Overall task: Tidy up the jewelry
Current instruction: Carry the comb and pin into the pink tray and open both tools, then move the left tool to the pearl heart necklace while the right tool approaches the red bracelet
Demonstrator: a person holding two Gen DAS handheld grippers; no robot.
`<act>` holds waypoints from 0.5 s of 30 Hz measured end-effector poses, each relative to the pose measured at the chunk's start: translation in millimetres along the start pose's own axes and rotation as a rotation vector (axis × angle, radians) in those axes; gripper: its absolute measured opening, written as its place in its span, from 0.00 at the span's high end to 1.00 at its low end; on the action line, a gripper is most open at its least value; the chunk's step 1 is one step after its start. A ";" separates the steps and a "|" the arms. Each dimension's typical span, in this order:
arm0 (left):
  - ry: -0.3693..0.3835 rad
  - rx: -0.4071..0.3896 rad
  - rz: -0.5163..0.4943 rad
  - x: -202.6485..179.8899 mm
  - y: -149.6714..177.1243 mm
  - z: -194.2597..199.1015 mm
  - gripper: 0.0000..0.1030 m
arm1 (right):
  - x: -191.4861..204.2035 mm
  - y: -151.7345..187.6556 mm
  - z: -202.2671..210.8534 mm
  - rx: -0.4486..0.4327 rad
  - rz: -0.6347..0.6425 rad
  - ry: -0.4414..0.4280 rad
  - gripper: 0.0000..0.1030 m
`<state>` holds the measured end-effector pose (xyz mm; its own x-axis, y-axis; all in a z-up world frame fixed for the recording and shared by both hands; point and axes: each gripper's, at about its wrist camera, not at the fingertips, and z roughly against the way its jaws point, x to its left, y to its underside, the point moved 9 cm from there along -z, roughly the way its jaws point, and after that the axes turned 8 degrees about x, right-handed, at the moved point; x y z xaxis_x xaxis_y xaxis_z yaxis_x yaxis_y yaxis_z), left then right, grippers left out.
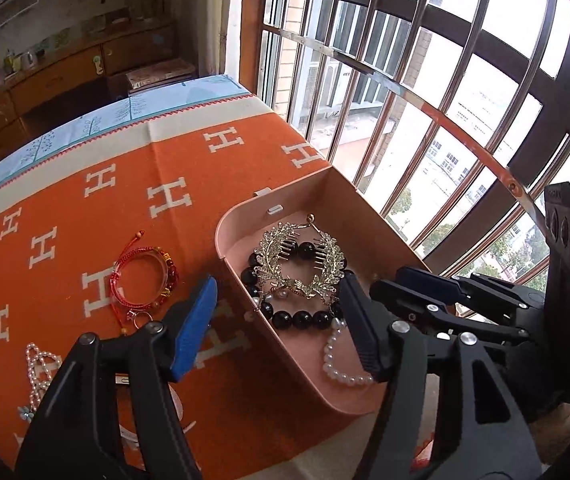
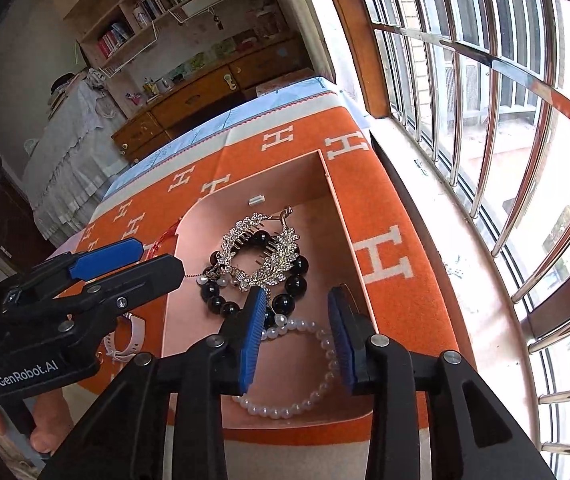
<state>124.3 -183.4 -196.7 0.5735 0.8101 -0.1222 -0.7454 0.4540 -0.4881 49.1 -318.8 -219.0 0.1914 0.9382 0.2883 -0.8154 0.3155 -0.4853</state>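
Observation:
A pink open box (image 1: 349, 208) (image 2: 349, 216) sits on the orange cloth by the window. In it lie a gold leaf hair comb (image 1: 301, 258) (image 2: 261, 248), a black bead bracelet (image 1: 301, 318) (image 2: 221, 302) and a white pearl bracelet (image 1: 337, 364) (image 2: 305, 396). My right gripper (image 2: 299, 340) is open just above the pearl bracelet, holding nothing. My left gripper (image 1: 281, 328) is open and empty, straddling the box's left wall. A red cord bracelet (image 1: 141, 280) and a pearl piece (image 1: 39, 364) lie on the cloth left of the box.
The orange cloth with white H marks (image 1: 85, 208) covers the table. A barred window (image 1: 425, 80) runs close along the right side. A white watch strap (image 2: 133, 340) lies on the cloth left of the box. A wooden cabinet (image 1: 45, 80) stands beyond the table.

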 end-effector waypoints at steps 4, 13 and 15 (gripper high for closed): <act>-0.013 -0.002 0.013 3.4 2.0 3.6 0.41 | 1.7 -1.1 -0.2 0.002 -0.006 0.005 0.67; -0.026 0.012 0.034 10.4 15.5 9.9 0.41 | 12.9 -0.4 0.4 -0.009 0.008 0.015 0.65; -0.038 -0.001 0.041 13.8 17.6 17.4 0.41 | 17.2 -0.9 4.2 -0.024 0.020 0.022 0.65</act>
<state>113.2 -157.8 -192.0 0.5294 0.8413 -0.1094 -0.7674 0.4199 -0.4845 50.9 -303.6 -210.1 0.1871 0.9473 0.2601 -0.8059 0.2994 -0.5108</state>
